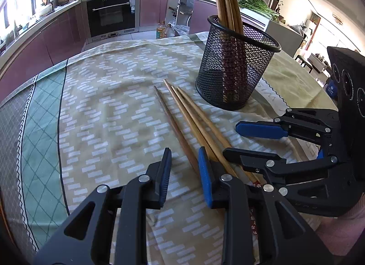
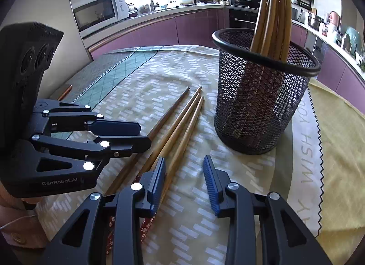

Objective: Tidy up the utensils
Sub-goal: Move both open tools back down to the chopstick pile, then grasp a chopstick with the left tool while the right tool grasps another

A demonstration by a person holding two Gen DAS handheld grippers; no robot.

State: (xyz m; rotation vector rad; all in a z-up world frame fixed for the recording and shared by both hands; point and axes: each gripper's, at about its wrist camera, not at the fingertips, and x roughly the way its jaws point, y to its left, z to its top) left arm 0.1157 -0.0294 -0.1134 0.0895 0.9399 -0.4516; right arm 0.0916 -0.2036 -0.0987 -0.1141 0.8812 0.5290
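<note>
Both claws are low over the worktop (image 1: 303, 75), which is draped in a patterned cloth (image 1: 109, 96): tan with pale dashes, a green lattice band and a grey border toward one edge. Lettering runs along a zigzag trim on the cloth's other side, with plain yellow fabric beyond it.

Four chopsticks (image 1: 194, 123) lie loose on the cloth, tips pointing away, fanned slightly. A black mesh cup (image 1: 235, 71) stands upright just past them, with more chopsticks standing in it, leaning on the rim.

The left claw (image 1: 184, 173) sits narrow, jaws slightly parted, straddling the darker leftmost stick; whether the pads actually touch it I cannot tell. The right claw (image 2: 184, 183) is also narrow, gap showing, with bare cloth between its pads; its left pad sits over the loose sticks' decorated ends. Nothing is lifted.

Around it is a kitchen: purple cabinet fronts curving round the room, a built-in oven (image 1: 111, 14) with a hob and pans above it, and a microwave (image 2: 98, 11) by bright windows. Pots and jars crowd the far counter, leafy greens (image 1: 255, 2) rest on a white appliance, and oil bottles (image 1: 163, 30) stand on the floor.
</note>
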